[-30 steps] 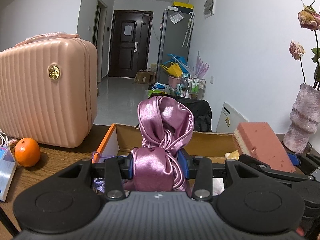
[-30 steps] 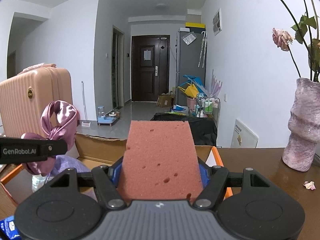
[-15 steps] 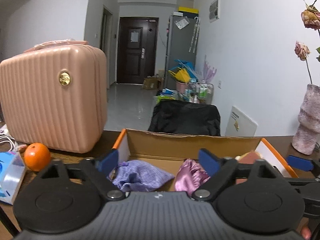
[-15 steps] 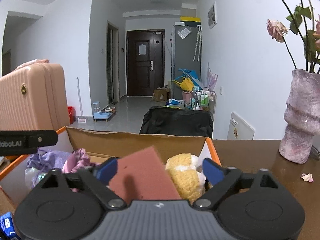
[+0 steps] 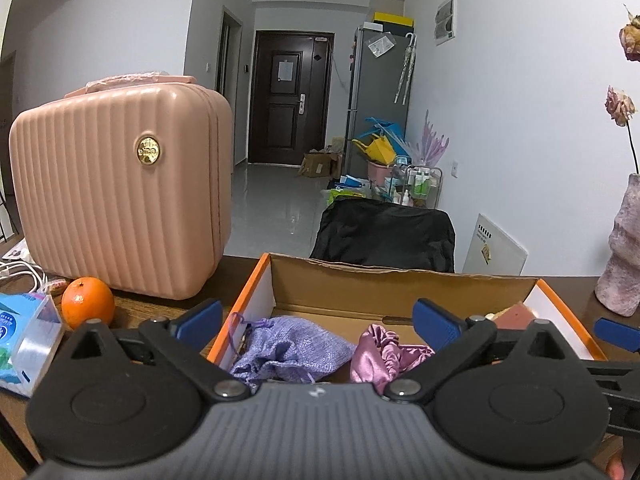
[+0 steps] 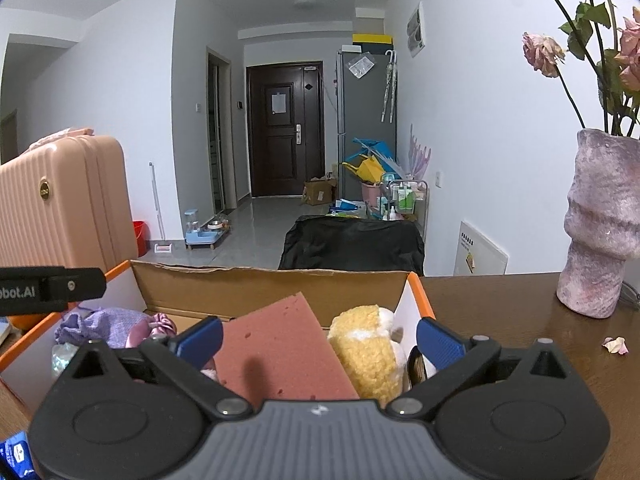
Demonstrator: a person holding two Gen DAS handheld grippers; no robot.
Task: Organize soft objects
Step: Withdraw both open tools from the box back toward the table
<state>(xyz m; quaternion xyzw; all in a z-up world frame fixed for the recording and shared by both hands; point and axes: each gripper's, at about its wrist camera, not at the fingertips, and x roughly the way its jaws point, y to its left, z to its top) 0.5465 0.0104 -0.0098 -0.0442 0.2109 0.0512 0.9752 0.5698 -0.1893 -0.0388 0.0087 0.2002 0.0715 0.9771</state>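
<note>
An open cardboard box (image 5: 400,286) with orange edges stands on the wooden table; it also shows in the right wrist view (image 6: 272,284). Inside lie a lilac pouch (image 5: 286,346), a shiny pink satin scrunchie (image 5: 380,354), a pink sponge (image 6: 280,354) and a yellow plush toy (image 6: 370,350). My left gripper (image 5: 318,320) is open and empty above the box's near edge. My right gripper (image 6: 318,338) is open and empty just over the sponge and plush.
A pink ribbed suitcase (image 5: 120,192) stands left of the box, with an orange (image 5: 88,308) and a blue tissue pack (image 5: 24,336) in front. A mauve vase (image 6: 600,224) with dried roses stands on the table at right. A petal (image 6: 615,345) lies near it.
Both grippers opened. The left one dropped the satin scrunchie into the box and the right one dropped the pink sponge into it. Both then drew back slightly.
</note>
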